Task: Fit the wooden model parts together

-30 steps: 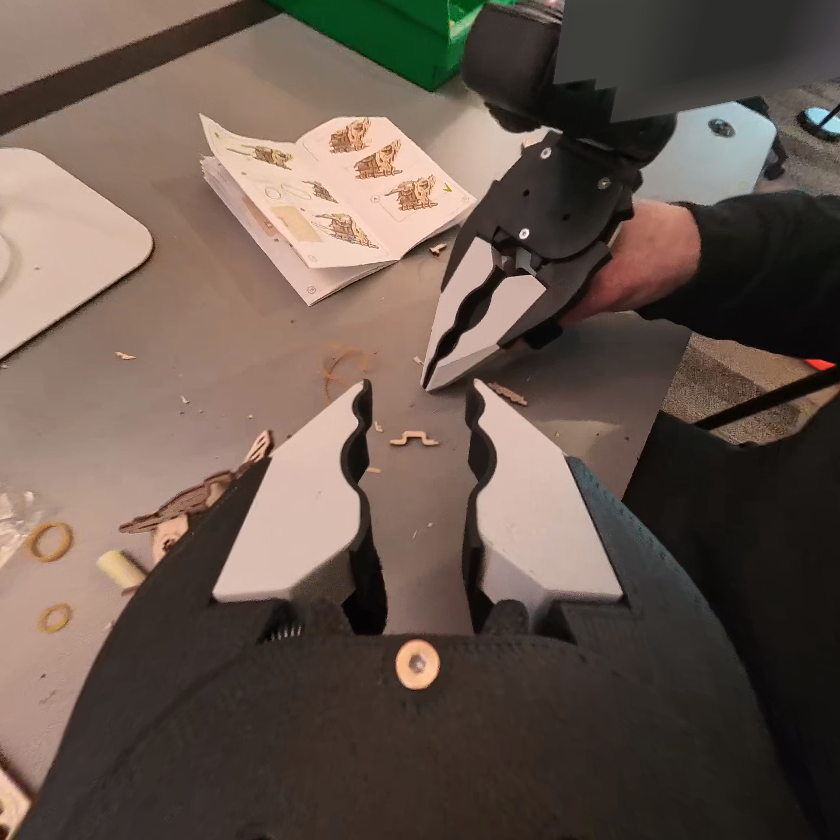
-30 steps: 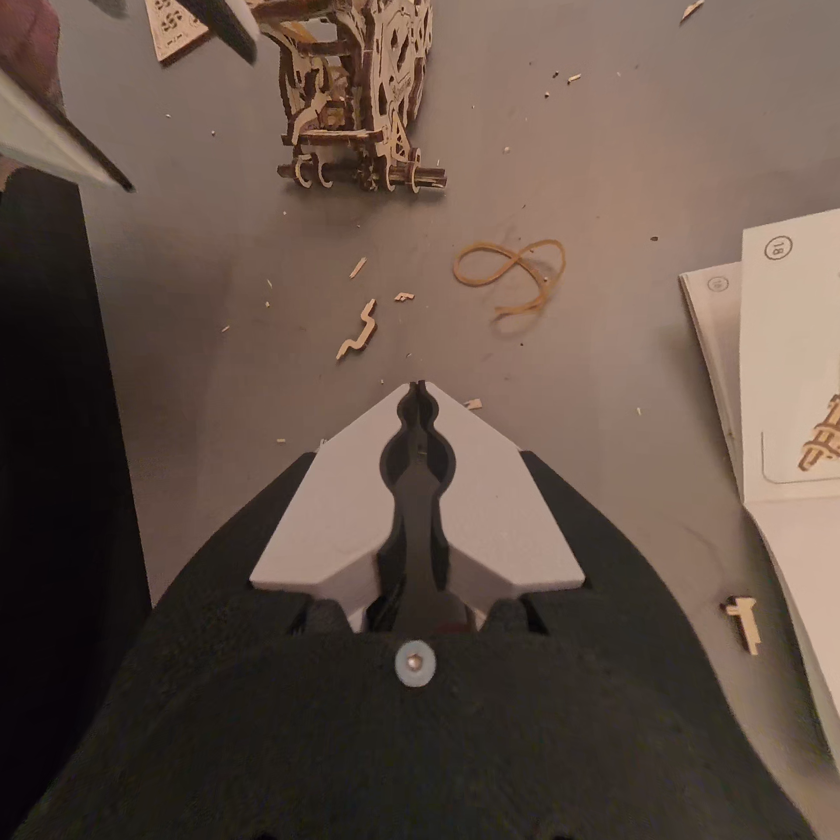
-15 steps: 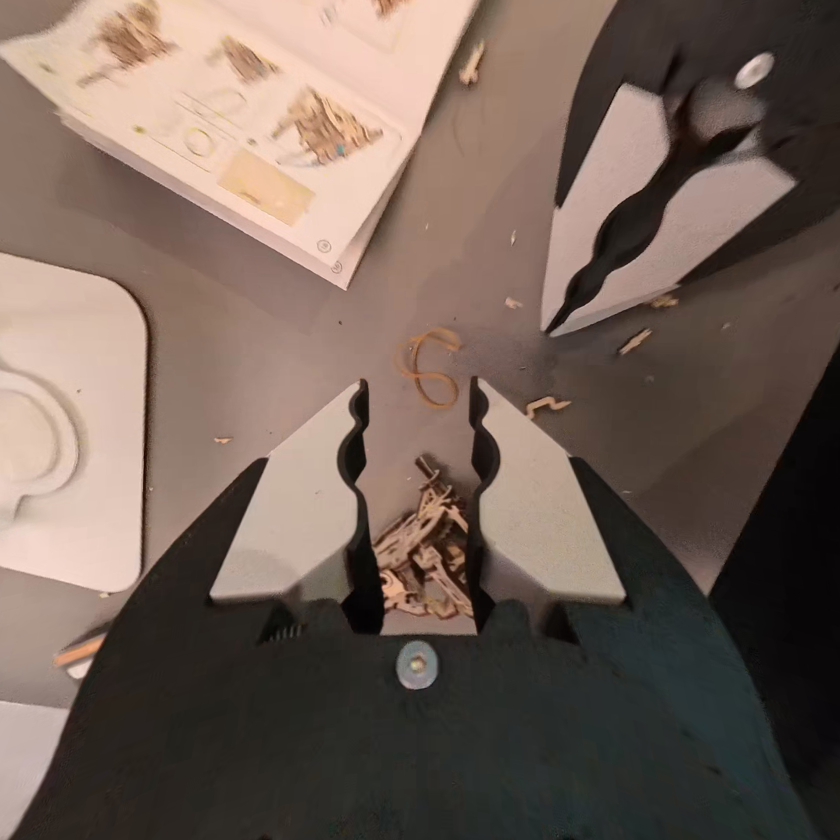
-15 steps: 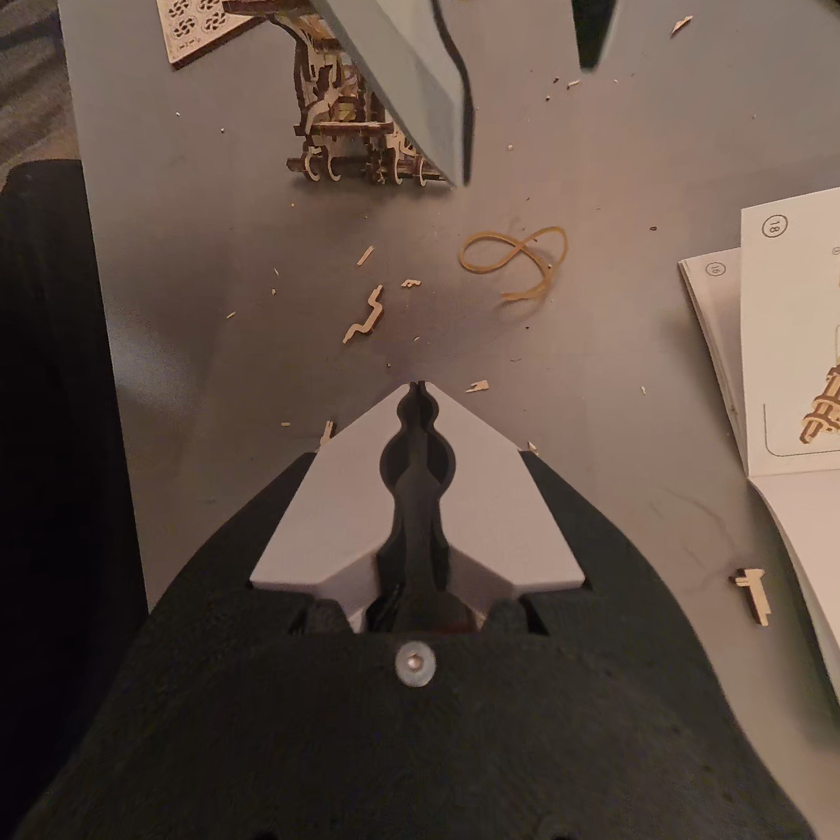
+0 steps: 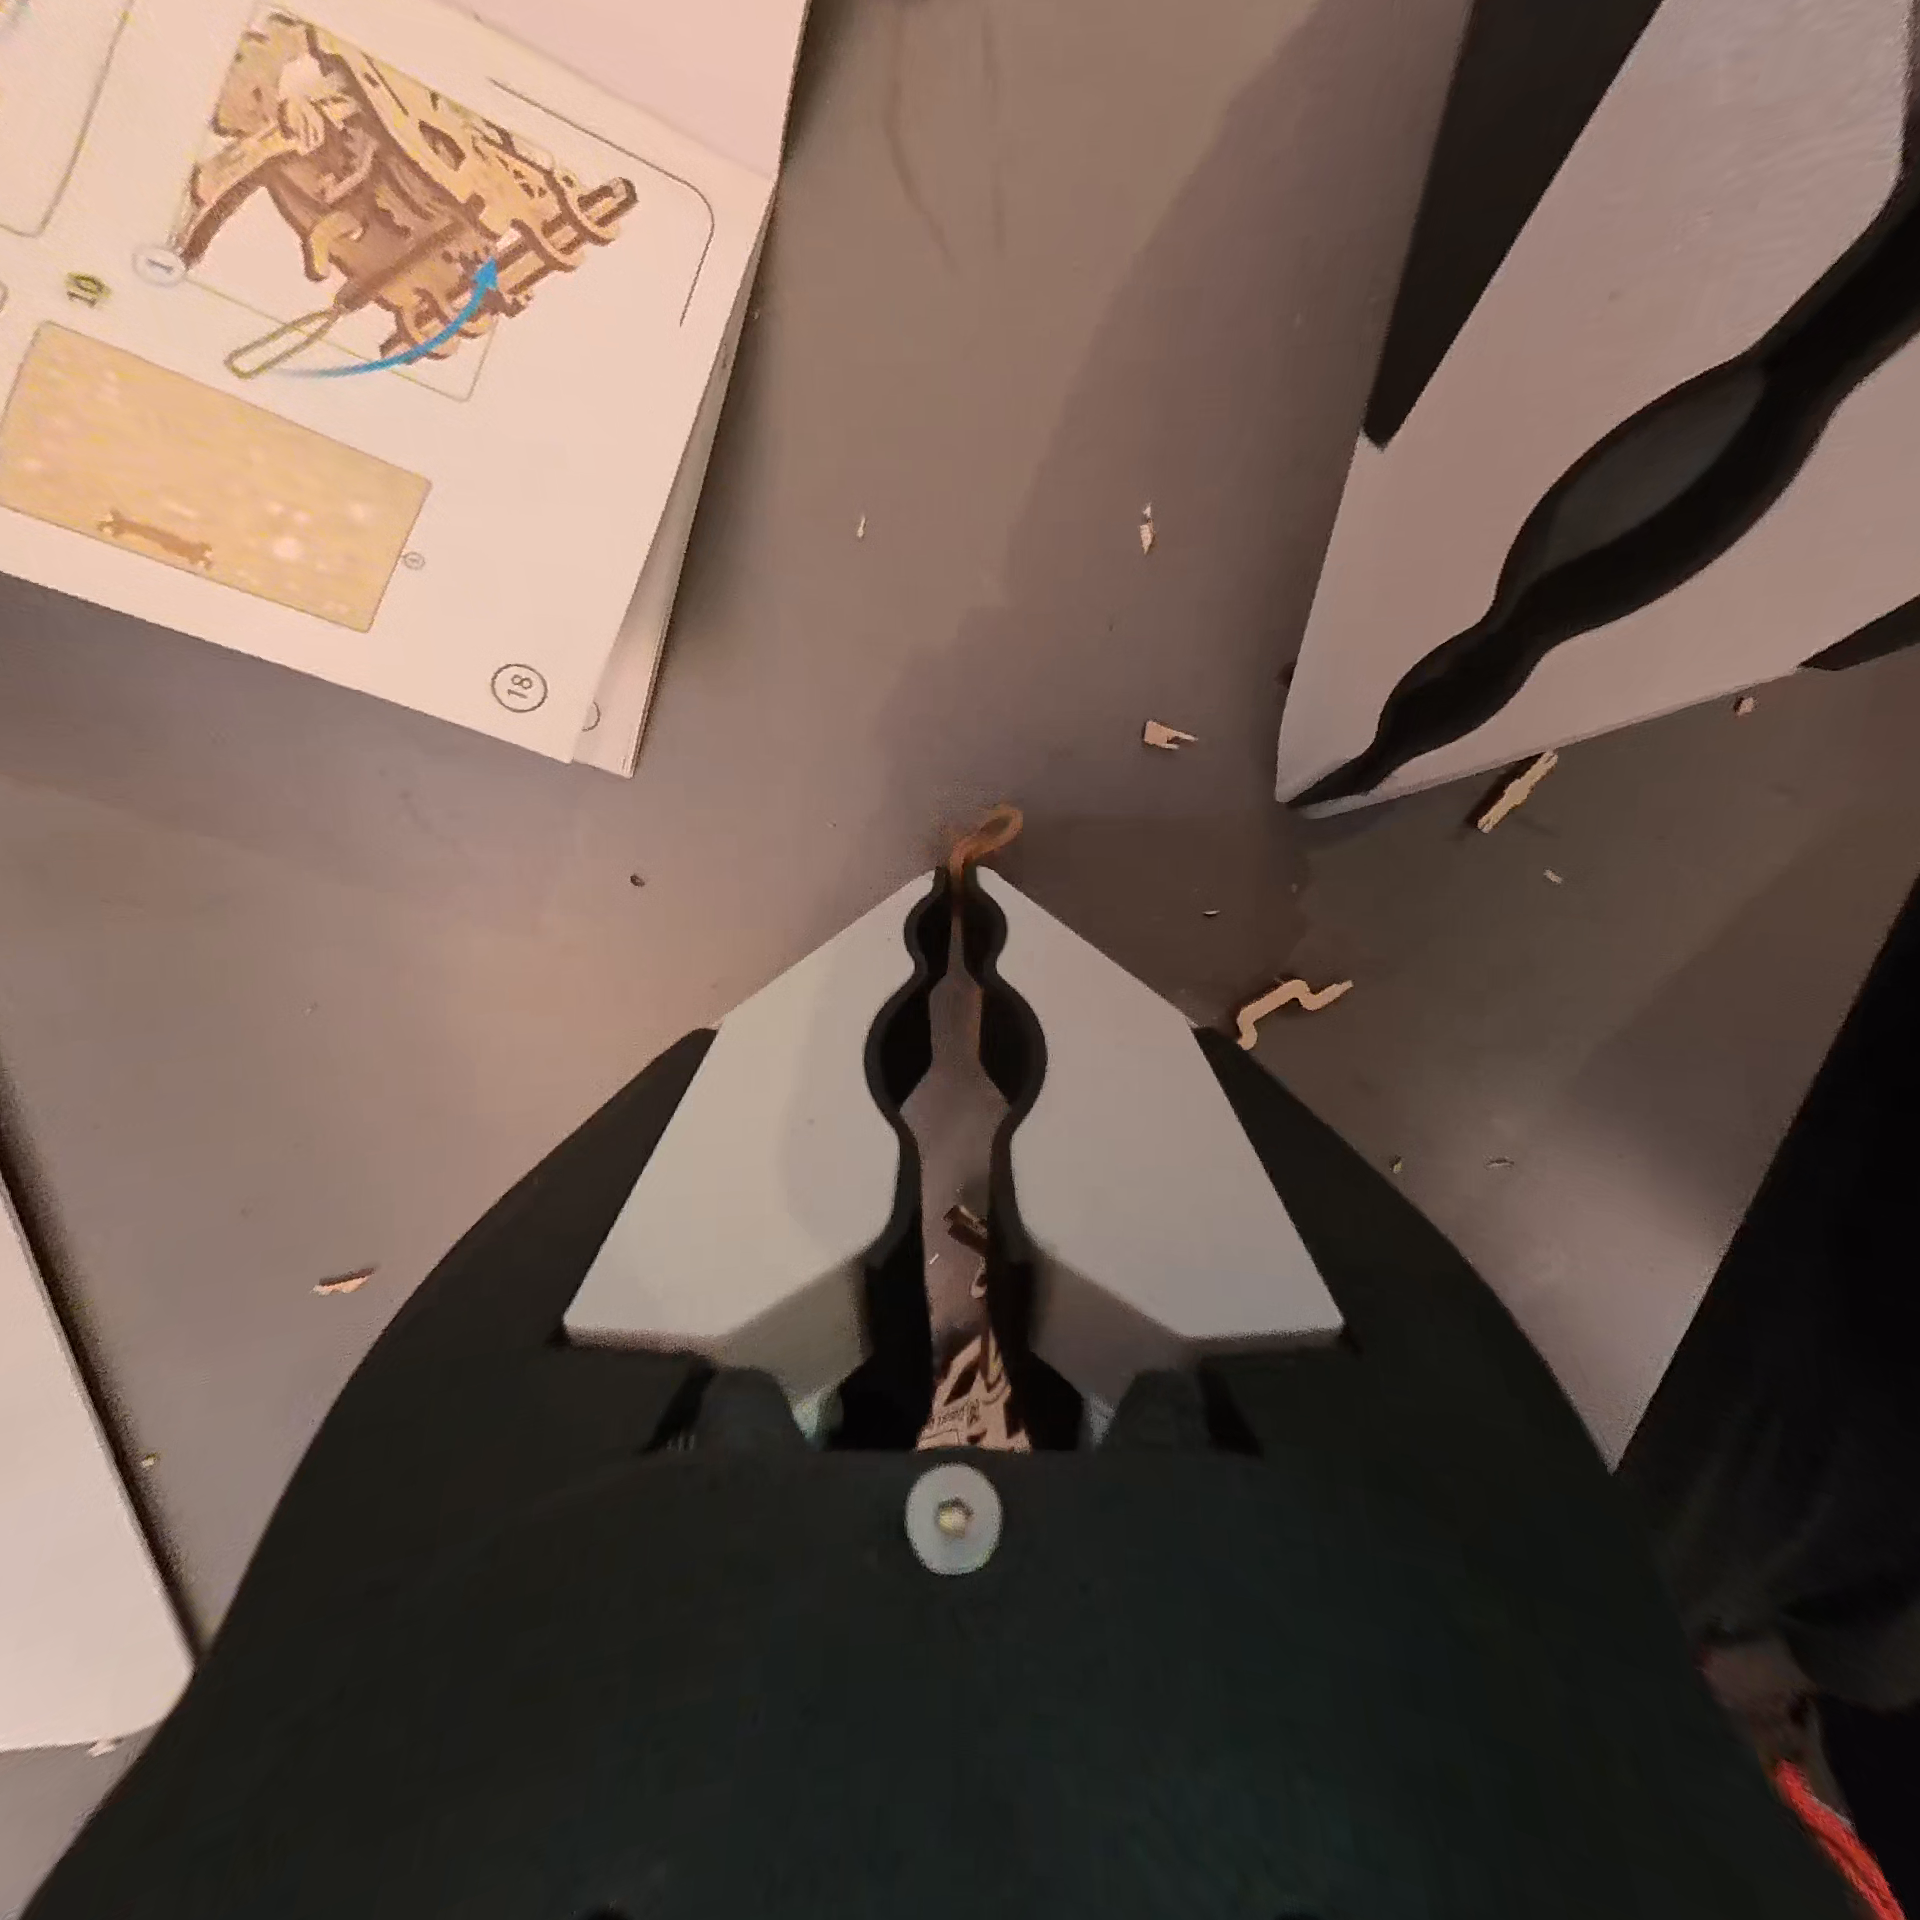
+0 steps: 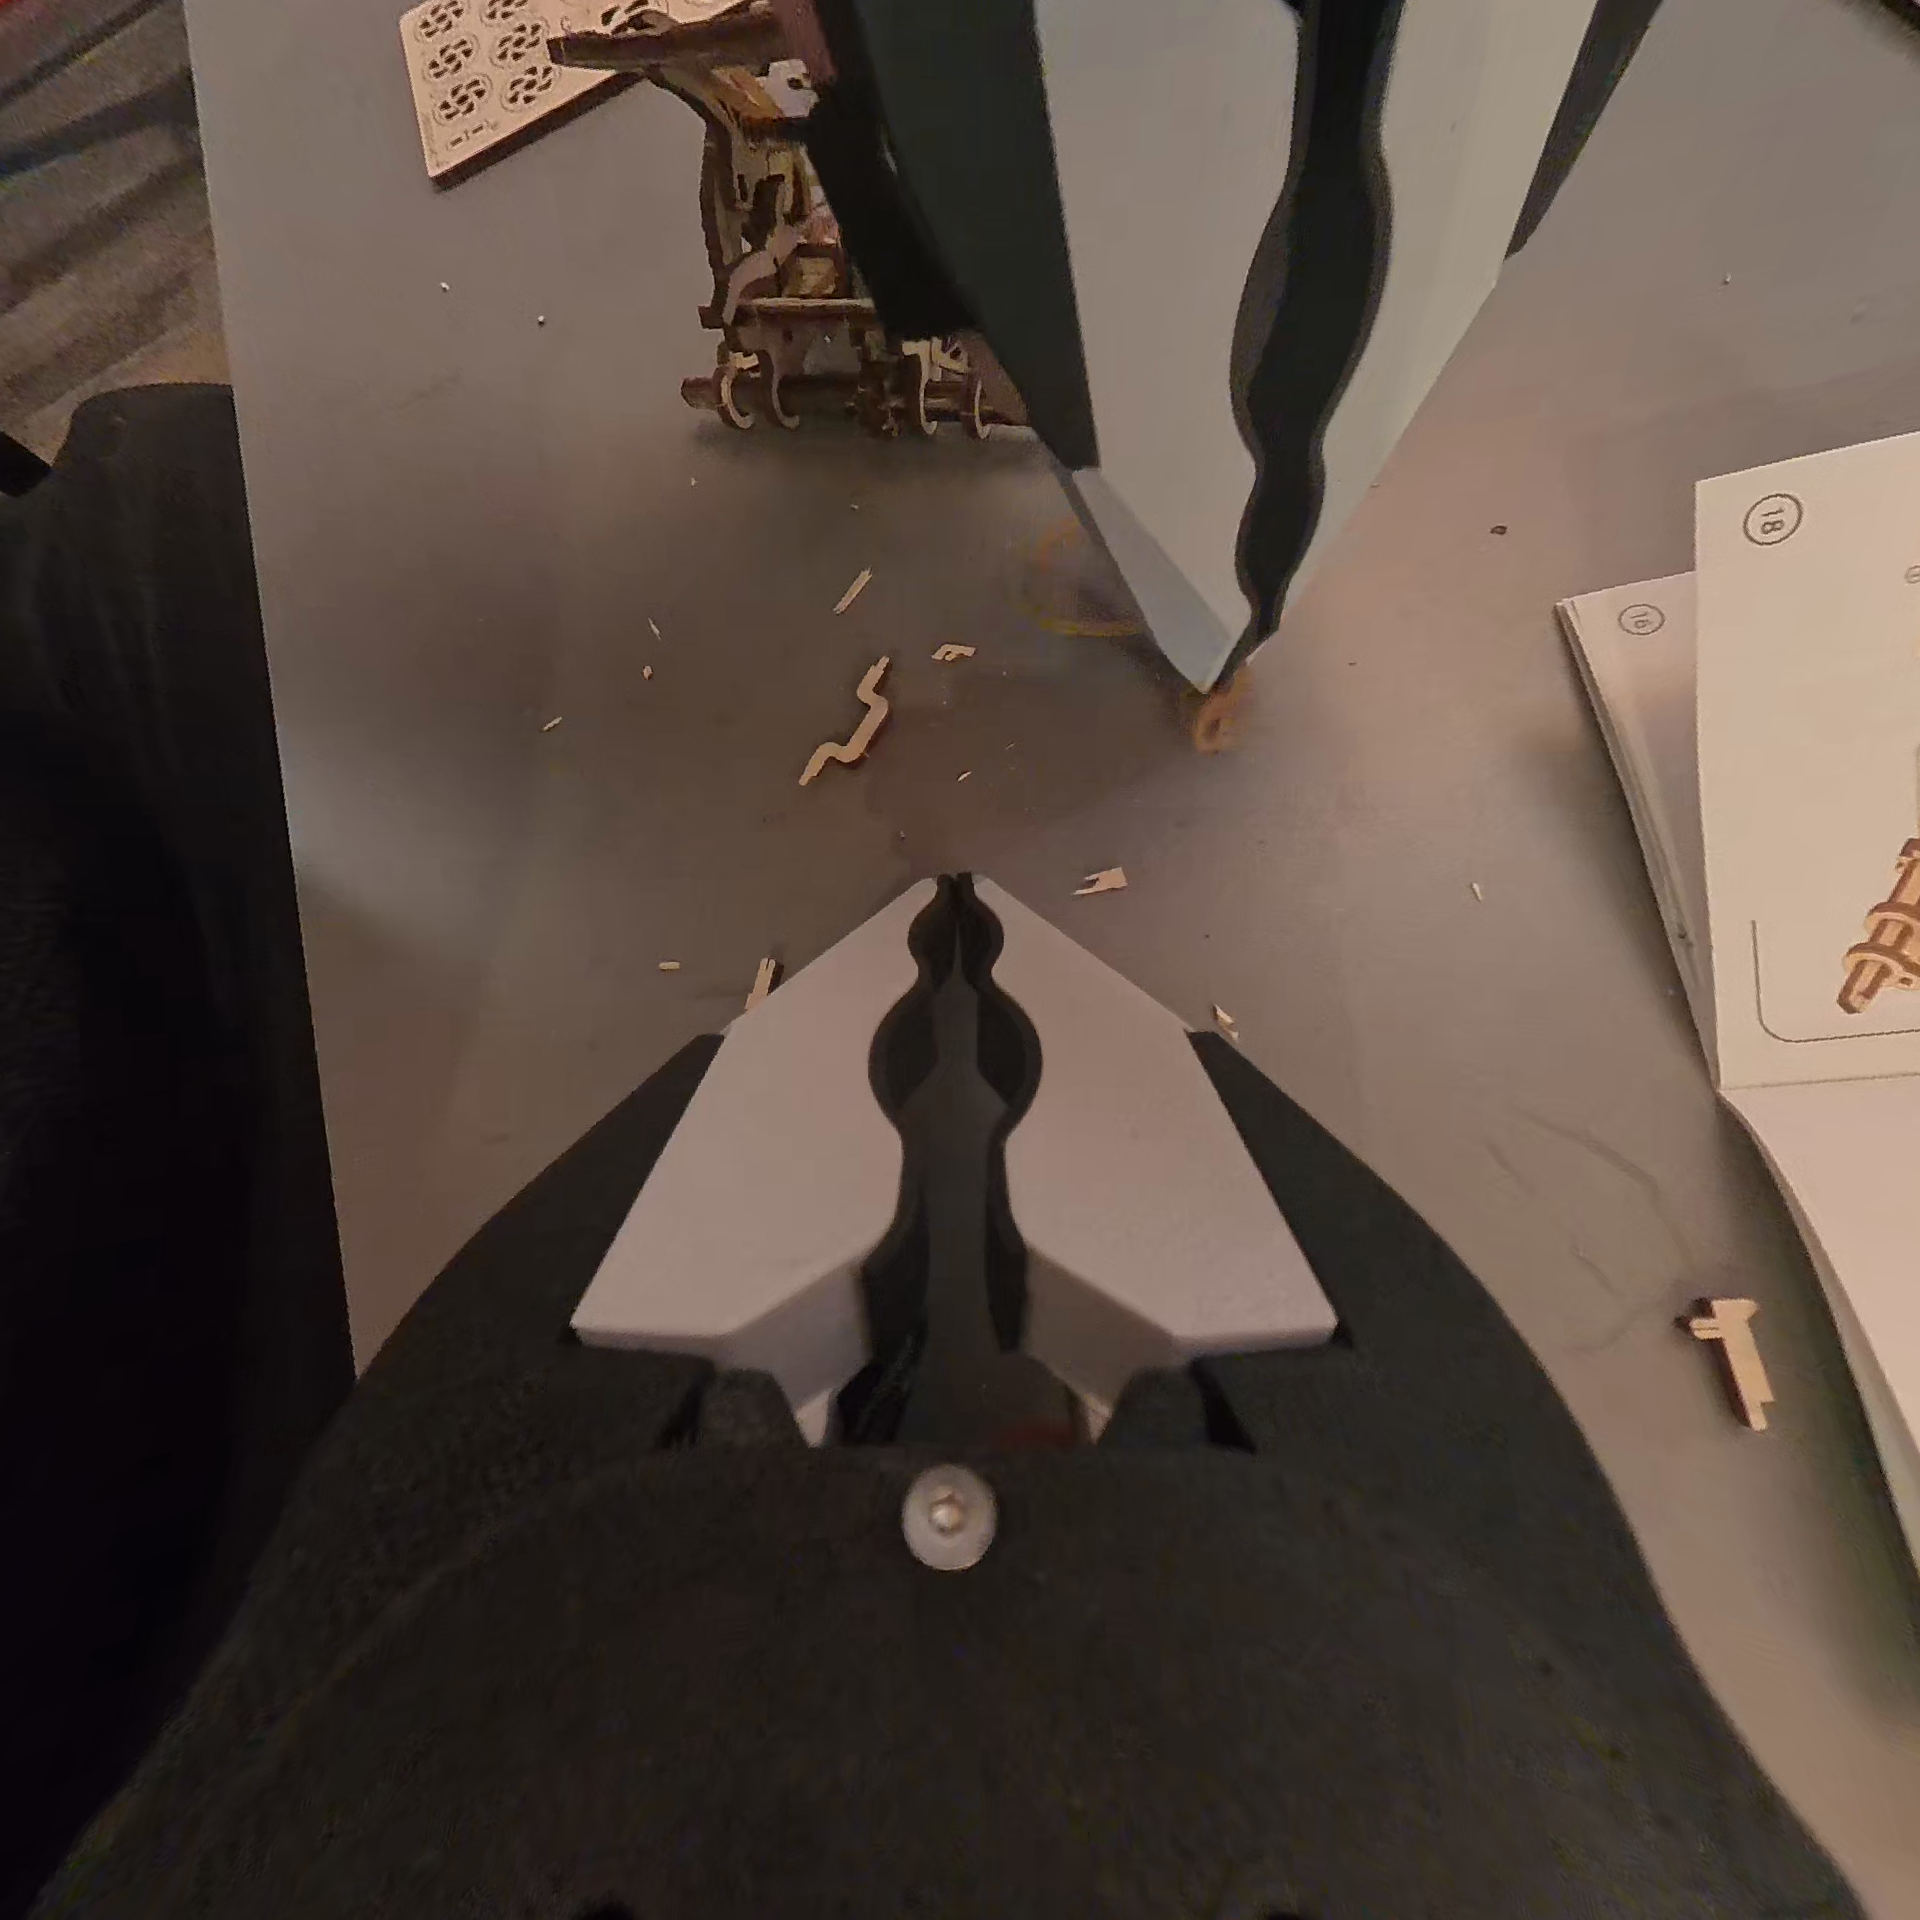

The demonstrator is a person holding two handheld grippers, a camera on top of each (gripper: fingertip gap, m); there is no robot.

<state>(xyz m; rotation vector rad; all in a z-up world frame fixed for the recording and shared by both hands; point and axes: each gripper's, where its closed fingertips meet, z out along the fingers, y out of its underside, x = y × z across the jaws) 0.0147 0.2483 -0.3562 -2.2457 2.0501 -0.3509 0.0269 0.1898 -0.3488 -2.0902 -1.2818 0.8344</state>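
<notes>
Grey table (image 6: 1455,935) – on it an open instruction booklet (image 5: 436,343), a wooden model (image 6: 790,343), a rubber band (image 5: 982,836), a zigzag wooden piece (image 6: 847,727) and scattered chips.

wooden model (image 6: 790,312) stands far left on the table (image 6: 468,582), parts sheet (image 6: 499,94) behind it. booklet (image 6: 1808,831) lies right. zigzag piece (image 6: 847,727) sits between, rubber band (image 6: 1218,717) just right of it.

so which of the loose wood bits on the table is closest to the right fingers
The small pale chip just right of the right gripper's tips. The zigzag piece and the T-shaped piece by the booklet lie farther off.
</notes>
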